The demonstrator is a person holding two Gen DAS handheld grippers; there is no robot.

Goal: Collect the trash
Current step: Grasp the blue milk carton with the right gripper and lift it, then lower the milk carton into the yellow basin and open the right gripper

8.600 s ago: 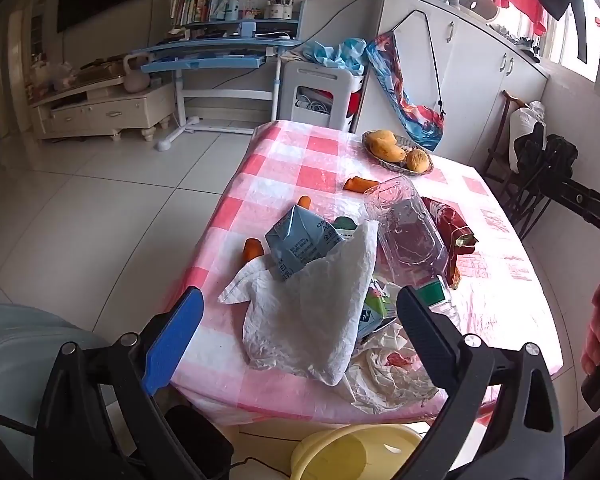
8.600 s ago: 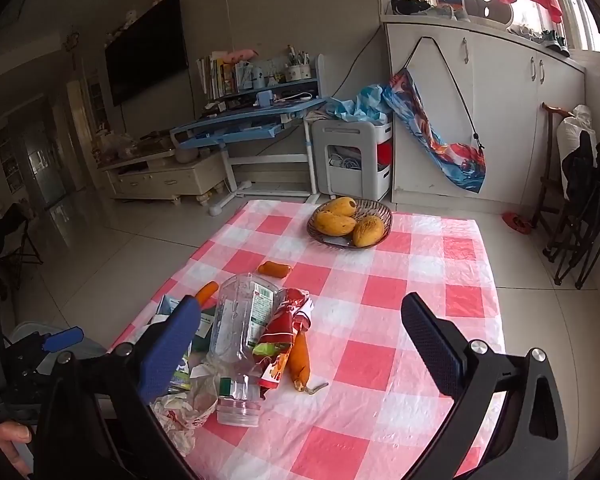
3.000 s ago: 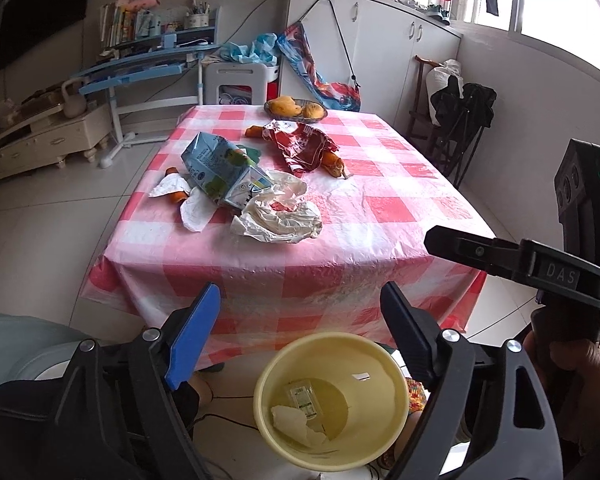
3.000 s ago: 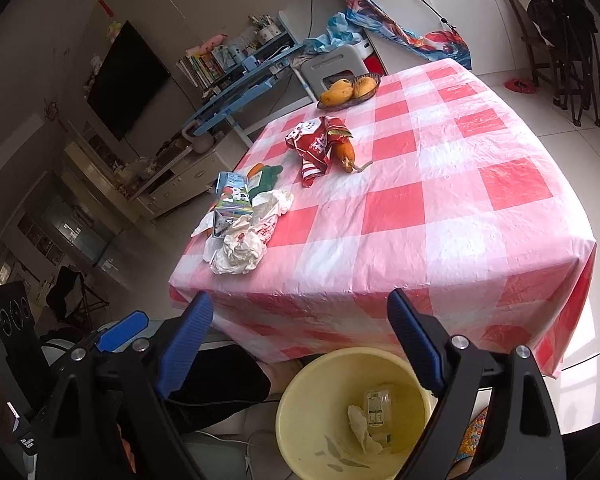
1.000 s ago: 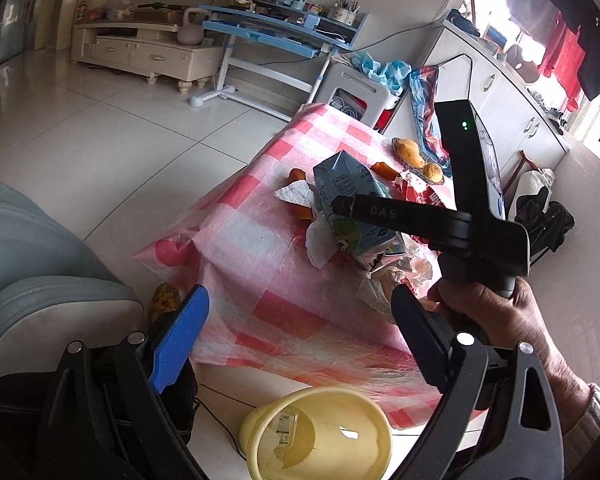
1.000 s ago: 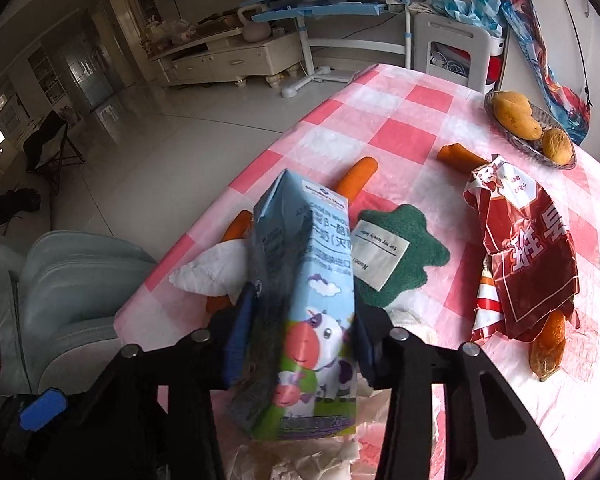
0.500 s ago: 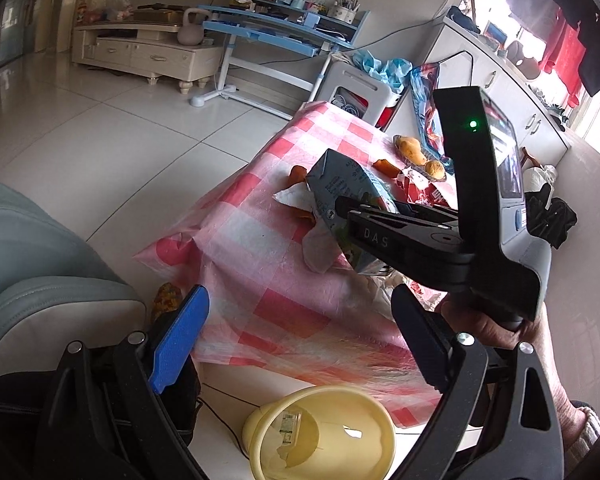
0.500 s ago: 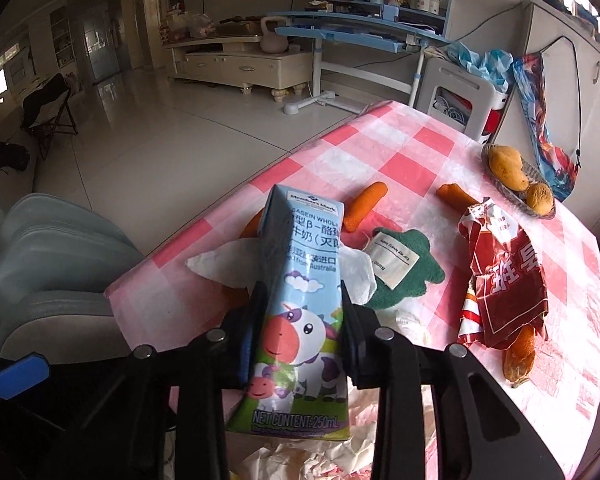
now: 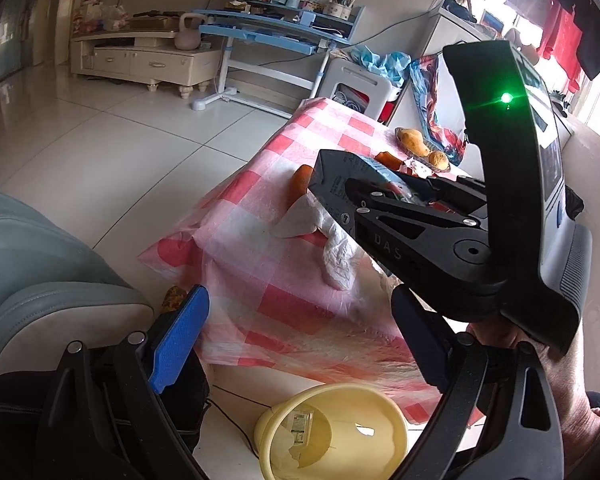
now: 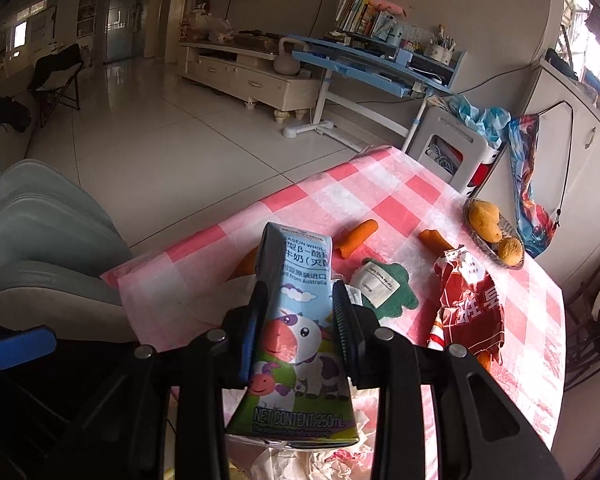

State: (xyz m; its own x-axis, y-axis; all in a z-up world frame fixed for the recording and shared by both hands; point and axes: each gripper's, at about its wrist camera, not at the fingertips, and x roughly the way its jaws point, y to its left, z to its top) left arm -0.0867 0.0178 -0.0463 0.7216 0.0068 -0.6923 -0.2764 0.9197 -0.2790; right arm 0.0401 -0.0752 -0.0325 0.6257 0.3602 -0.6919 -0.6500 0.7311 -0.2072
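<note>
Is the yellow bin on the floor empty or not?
Not empty. The left wrist view shows a small labelled packet and a pale scrap lying inside the yellow bin; most of its bottom is still bare.

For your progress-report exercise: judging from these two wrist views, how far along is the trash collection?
Done: the yellow bin on the floor already holds some scraps. In hand: the right gripper is clamped on the milk carton, lifted off the table; the left gripper is open, empty. Left: the red snack wrapper and crumpled white paper lie on the checked tablecloth.
</note>
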